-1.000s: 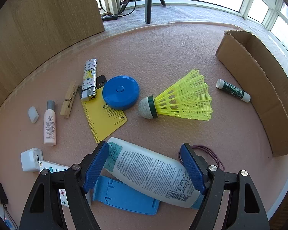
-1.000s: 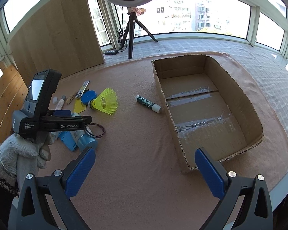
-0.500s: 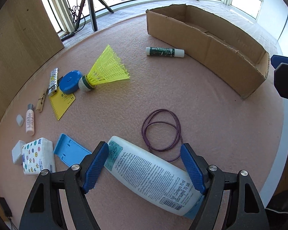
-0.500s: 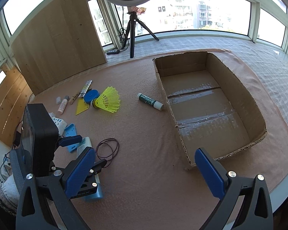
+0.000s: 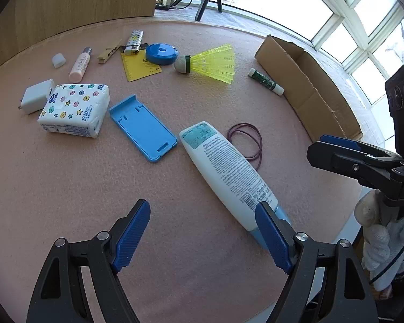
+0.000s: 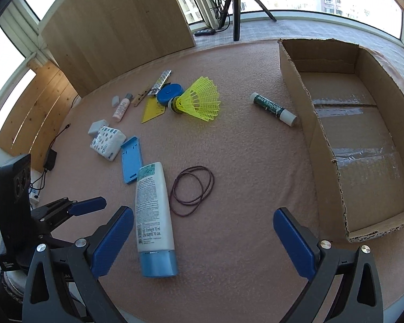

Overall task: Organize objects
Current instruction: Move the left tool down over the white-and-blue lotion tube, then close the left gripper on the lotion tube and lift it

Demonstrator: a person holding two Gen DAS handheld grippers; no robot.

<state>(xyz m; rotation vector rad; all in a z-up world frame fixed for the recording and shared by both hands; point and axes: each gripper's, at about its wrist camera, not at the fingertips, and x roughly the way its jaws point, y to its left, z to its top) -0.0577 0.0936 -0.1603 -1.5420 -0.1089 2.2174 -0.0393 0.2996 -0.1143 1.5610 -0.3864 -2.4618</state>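
A white lotion tube with a blue cap (image 5: pixel 226 169) lies flat on the pink table, also in the right wrist view (image 6: pixel 152 215). My left gripper (image 5: pixel 202 234) is open and empty; the tube's cap end lies by its right finger. My right gripper (image 6: pixel 202 239) is open and empty above the table's near edge, the tube just left of centre. An open cardboard box (image 6: pixel 363 123) stands empty at the right. Purple rubber bands (image 6: pixel 192 189) lie beside the tube.
A blue phone stand (image 5: pixel 142 129), tissue pack (image 5: pixel 74 110), white charger (image 5: pixel 36 95), yellow shuttlecock (image 5: pixel 210 62), blue tape measure (image 5: pixel 161 53), yellow ruler card (image 5: pixel 140 66), lighter (image 5: pixel 134 41), clothespin (image 5: pixel 109 52), small pink bottle (image 5: pixel 79 63) and green lip balm (image 6: pixel 273 109) lie on the table.
My left gripper has let go of the lotion tube, pulled back and turned left; the tube now lies free on the table. My right gripper has moved lower and closer to the table.
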